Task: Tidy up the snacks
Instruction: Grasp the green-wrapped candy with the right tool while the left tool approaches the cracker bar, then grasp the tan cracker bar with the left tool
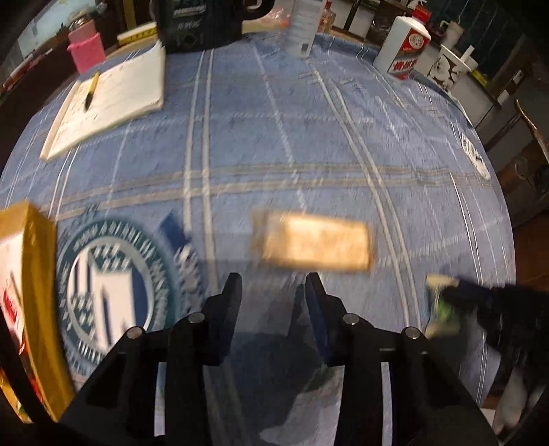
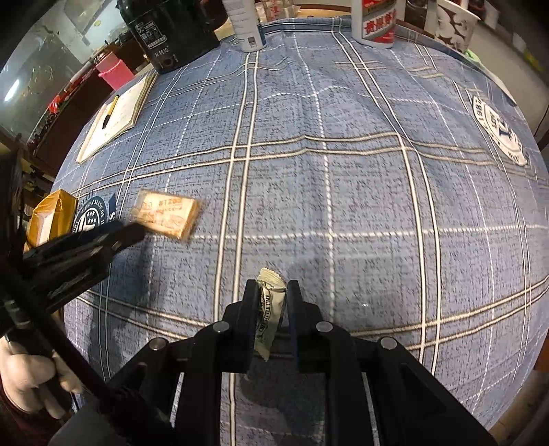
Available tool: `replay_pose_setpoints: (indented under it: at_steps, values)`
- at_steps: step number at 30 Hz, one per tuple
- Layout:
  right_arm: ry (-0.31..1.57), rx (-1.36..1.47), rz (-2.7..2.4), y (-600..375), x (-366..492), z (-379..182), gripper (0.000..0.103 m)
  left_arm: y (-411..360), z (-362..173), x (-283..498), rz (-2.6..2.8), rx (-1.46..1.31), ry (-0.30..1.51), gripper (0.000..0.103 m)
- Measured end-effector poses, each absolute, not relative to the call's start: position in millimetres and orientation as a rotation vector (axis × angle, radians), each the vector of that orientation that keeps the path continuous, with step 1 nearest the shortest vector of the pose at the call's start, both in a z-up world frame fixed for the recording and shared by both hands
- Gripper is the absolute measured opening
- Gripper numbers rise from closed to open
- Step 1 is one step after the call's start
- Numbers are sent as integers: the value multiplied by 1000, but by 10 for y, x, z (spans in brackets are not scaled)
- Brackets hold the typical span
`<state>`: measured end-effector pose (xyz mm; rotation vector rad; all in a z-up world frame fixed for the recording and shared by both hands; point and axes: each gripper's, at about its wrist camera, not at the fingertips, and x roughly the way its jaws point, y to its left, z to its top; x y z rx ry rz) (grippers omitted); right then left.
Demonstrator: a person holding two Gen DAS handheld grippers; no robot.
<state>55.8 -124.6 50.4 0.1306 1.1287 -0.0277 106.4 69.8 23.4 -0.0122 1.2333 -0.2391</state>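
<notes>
A flat tan snack packet (image 1: 314, 243) lies on the blue plaid tablecloth (image 1: 308, 137), just ahead of my left gripper (image 1: 272, 286), which is open and empty. The packet also shows in the right wrist view (image 2: 166, 213). My right gripper (image 2: 272, 291) is shut on a small cream wrapped snack (image 2: 269, 310), held above the cloth. A yellow cardboard box (image 1: 27, 291) stands at the left edge of the table; it also shows in the right wrist view (image 2: 51, 216). The left gripper (image 2: 113, 236) appears in the right wrist view beside the packet.
An open notebook with a pen (image 1: 109, 99) lies at the far left. A black appliance (image 2: 171, 31), a white bottle (image 2: 247, 24), a red-and-white bottle (image 1: 403, 48) and a printed paper cup (image 1: 446, 67) stand along the far edge. A pink cup (image 1: 85, 51) stands beyond the table.
</notes>
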Motion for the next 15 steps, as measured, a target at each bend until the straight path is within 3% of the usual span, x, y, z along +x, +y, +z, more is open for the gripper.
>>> replay_pose_setpoints:
  at_steps: [4, 7, 10, 15]
  values:
    - [1107, 156, -13, -1355, 446, 515, 20, 785, 340, 885, -302, -49, 1225, 41]
    - [1084, 186, -4, -1417, 357, 547, 21, 731, 444, 966, -321, -47, 1194, 51]
    - [1062, 225, -2, -1423, 295, 568, 21, 627, 516, 1170, -349, -73, 1144, 53]
    - [1025, 244, -21, -1447, 96, 605, 21, 260, 363, 1574, -260, 118, 1157, 53]
